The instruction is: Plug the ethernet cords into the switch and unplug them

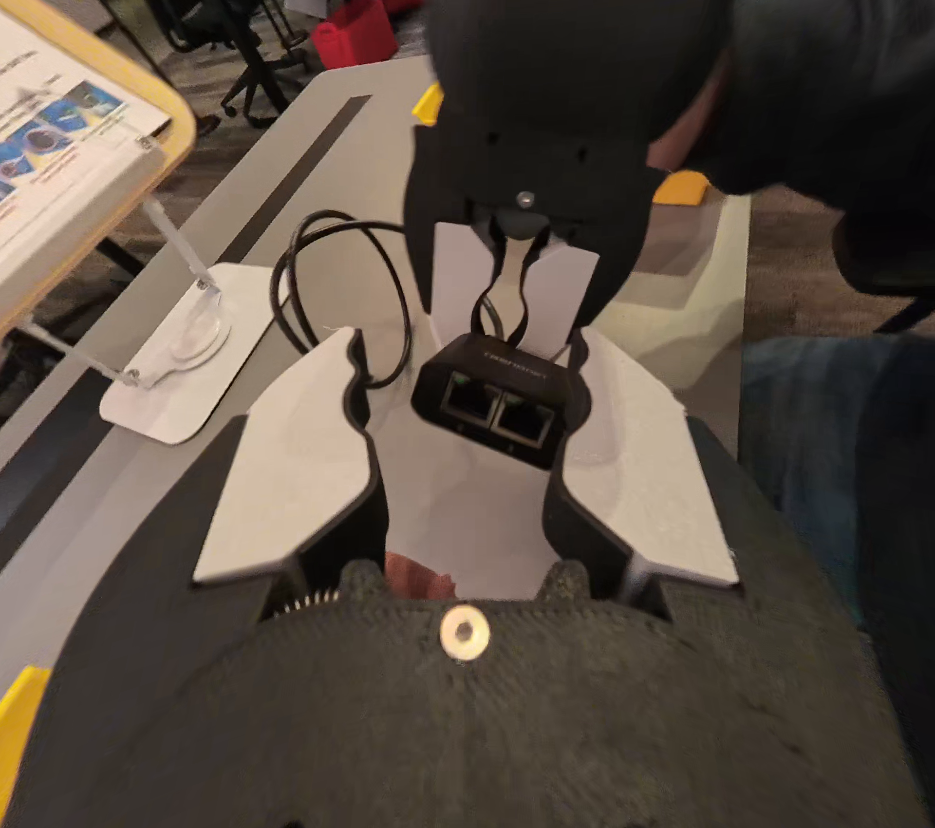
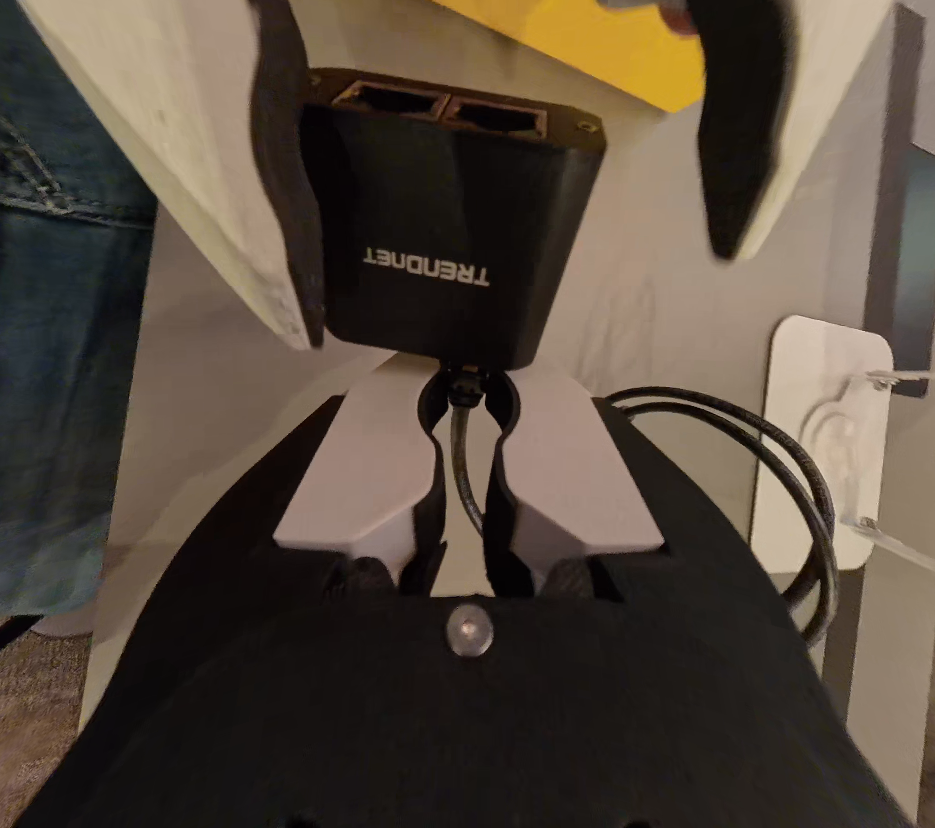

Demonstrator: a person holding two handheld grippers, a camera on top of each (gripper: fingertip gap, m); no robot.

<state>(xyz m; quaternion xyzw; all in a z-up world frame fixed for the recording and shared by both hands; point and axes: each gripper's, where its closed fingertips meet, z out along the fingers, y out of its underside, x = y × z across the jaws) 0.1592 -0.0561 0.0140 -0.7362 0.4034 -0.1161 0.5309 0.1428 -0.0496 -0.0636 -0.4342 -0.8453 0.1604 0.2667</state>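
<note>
The switch point(image 1: 488, 404) is a small black box on the grey table point(image 1: 354, 105). Its two front ports face my left wrist camera and are empty. My left gripper point(image 1: 465, 338) is open around it. In the right wrist view one left finger point(image 2: 288, 196) touches the switch point(image 2: 445, 222) on its side and the other point(image 2: 733, 146) stands apart. My right gripper point(image 2: 463, 378) is shut on the ethernet cord's plug point(image 2: 465, 391) at the back of the switch. It also shows in the left wrist view point(image 1: 501, 323). The black cord point(image 2: 789, 500) loops on the table.
A white base plate with a clear stand point(image 1: 172, 378) lies left of the switch and carries a yellow-edged sign board point(image 1: 76, 135). A black strip point(image 1: 303, 176) runs along the table. Red bins point(image 1: 354, 34) and chairs stand on the floor behind. A person's jeans point(image 2: 66, 297) are near the table edge.
</note>
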